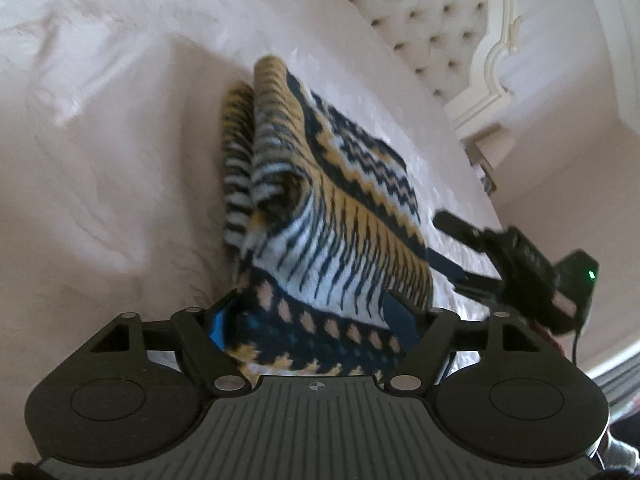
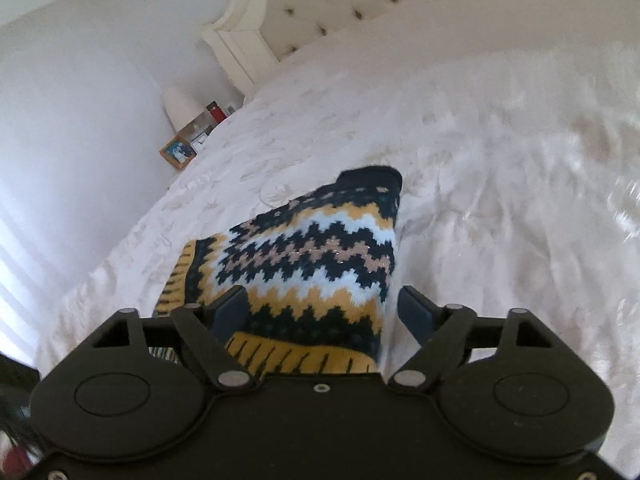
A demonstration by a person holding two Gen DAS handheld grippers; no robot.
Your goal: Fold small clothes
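A small knitted sweater (image 1: 320, 216) in navy, mustard, pale blue and pink zigzag bands lies partly folded on the white bedspread (image 1: 100, 160). My left gripper (image 1: 312, 316) has its blue-padded jaws wide apart around the sweater's near edge, and the cloth drapes between them. My right gripper (image 2: 324, 312) is also open, with the sweater's (image 2: 312, 264) hem lying between its fingers. The right gripper also shows in the left wrist view (image 1: 520, 264), at the sweater's right side.
A tufted cream headboard (image 1: 432, 20) stands at the bed's far end. A bedside table holds a white lamp (image 2: 182, 110), a red bottle (image 2: 216, 112) and a small picture frame (image 2: 178, 152). The bed edge (image 2: 100, 264) runs along the left in the right wrist view.
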